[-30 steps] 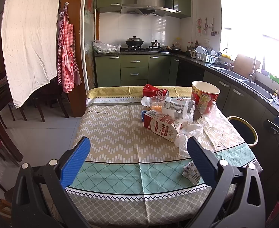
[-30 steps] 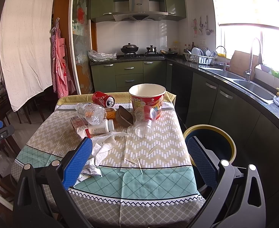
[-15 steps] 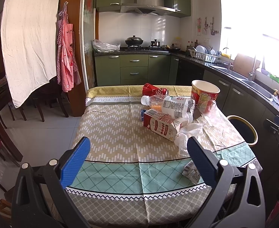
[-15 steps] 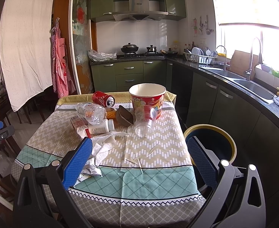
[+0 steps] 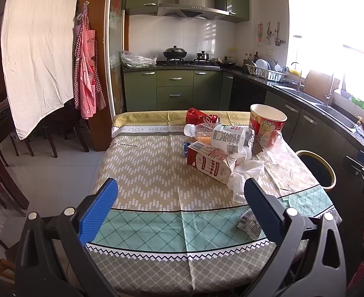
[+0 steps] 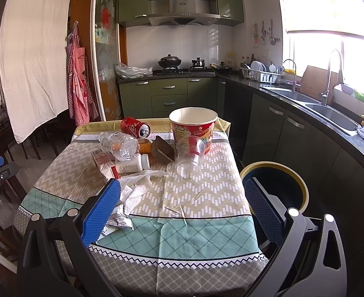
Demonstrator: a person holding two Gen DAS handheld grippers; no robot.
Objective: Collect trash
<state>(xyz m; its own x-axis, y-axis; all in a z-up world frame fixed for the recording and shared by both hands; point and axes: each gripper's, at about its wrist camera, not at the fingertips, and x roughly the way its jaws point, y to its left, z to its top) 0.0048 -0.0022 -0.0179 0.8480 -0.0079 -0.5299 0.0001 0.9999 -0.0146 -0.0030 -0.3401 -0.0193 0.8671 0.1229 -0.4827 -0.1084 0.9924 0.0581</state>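
On the worktop (image 6: 206,173) the trash sits heaped at the far side: can (image 6: 134,127), bottle (image 6: 120,144), carton (image 5: 209,164), tub (image 6: 193,128), cup (image 6: 189,157), tissue (image 6: 134,190). Both grippers, left (image 5: 180,203) and right (image 6: 182,203), hover at the near edge, jaws wide open and empty. I'd take the nearest loose piece first, then swing it to the bin (image 6: 276,185) just beside the worktop.
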